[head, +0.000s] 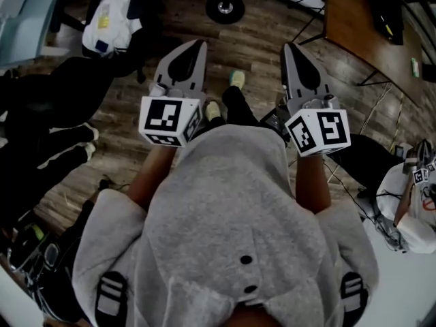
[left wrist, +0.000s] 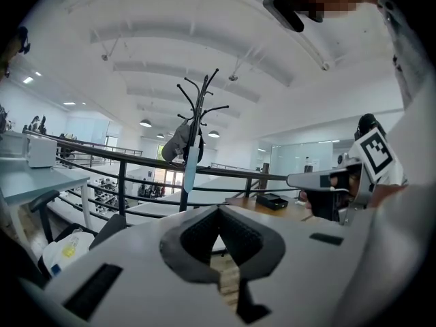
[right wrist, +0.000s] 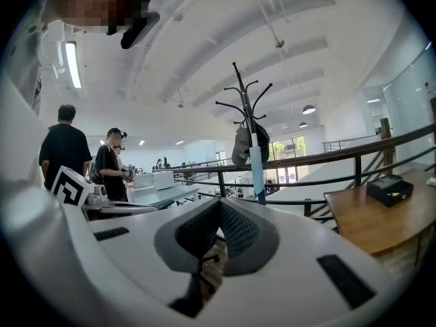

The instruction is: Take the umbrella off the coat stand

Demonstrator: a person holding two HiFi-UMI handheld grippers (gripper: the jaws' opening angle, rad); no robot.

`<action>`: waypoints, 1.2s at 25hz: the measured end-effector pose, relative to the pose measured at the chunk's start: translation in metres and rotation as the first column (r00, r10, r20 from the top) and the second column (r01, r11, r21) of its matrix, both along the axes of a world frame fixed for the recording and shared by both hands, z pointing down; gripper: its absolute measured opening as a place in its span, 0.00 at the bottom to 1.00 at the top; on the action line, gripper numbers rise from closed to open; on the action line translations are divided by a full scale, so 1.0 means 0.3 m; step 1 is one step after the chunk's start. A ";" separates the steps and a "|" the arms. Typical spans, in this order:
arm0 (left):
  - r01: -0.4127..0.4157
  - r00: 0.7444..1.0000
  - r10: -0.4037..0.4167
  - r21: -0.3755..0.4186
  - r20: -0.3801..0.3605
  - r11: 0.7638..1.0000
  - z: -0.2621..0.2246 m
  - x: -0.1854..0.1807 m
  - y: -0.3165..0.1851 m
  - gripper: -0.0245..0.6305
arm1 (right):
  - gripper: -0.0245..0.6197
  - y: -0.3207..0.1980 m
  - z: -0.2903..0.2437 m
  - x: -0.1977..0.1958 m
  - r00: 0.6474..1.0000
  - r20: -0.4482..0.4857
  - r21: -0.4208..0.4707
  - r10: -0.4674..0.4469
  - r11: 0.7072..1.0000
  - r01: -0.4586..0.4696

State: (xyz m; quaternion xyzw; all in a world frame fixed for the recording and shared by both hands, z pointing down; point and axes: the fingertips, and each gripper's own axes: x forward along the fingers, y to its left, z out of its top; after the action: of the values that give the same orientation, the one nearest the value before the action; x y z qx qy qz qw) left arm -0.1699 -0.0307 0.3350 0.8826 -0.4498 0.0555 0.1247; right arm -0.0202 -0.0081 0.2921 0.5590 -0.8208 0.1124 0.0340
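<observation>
A black coat stand (left wrist: 198,111) rises well ahead of me, in front of a railing. On it hang a pale blue folded umbrella (left wrist: 190,172) and a dark grey bag (left wrist: 177,143). The right gripper view shows the same stand (right wrist: 245,104), umbrella (right wrist: 257,169) and bag (right wrist: 241,148). Only the stand's round base (head: 225,7) shows in the head view. My left gripper (left wrist: 219,210) and right gripper (right wrist: 219,203) point forward side by side, both shut and empty, far short of the stand. From above, the left gripper (head: 199,45) and right gripper (head: 287,46) hang over the wooden floor.
A black railing (left wrist: 122,165) runs behind the stand. A wooden table (right wrist: 371,220) with a black box (right wrist: 389,189) is at the right. Two people (right wrist: 112,165) stand at the left by a desk. A white bag (head: 109,20) lies on the floor at the left.
</observation>
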 end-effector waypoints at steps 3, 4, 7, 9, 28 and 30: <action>0.006 1.000 -0.006 0.020 0.008 1.000 -0.003 0.012 -0.039 0.06 | 0.05 -0.048 0.007 0.023 1.000 -0.002 0.011 -0.004 1.000 0.004; 0.007 1.000 -0.007 0.030 0.009 1.000 -0.004 0.021 -0.049 0.06 | 0.05 -0.061 0.013 0.037 1.000 -0.001 0.013 -0.001 1.000 0.001; -0.011 1.000 0.011 0.044 0.010 0.999 -0.008 0.057 -0.091 0.06 | 0.05 -0.112 0.024 0.090 1.000 -0.005 0.019 0.024 1.000 -0.024; -0.025 0.999 0.024 0.036 0.022 0.999 -0.003 0.078 -0.134 0.06 | 0.05 -0.158 0.022 0.115 0.999 -0.015 0.026 0.030 0.999 -0.030; -0.011 0.999 0.010 0.016 0.052 1.000 -0.009 0.239 -0.591 0.06 | 0.05 -0.611 0.036 0.402 0.955 -0.288 0.029 -0.070 0.996 0.082; -0.006 0.999 0.006 0.006 0.051 1.000 -0.007 0.254 -0.625 0.06 | 0.05 -0.641 0.068 0.400 0.969 -0.238 0.019 -0.065 0.997 0.071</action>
State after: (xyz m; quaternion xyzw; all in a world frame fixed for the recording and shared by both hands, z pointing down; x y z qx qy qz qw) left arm -0.0938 -0.2182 0.3330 0.8827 -0.4503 0.0770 0.1104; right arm 0.0998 -0.2004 0.3125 0.5403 -0.8311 0.0323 0.1277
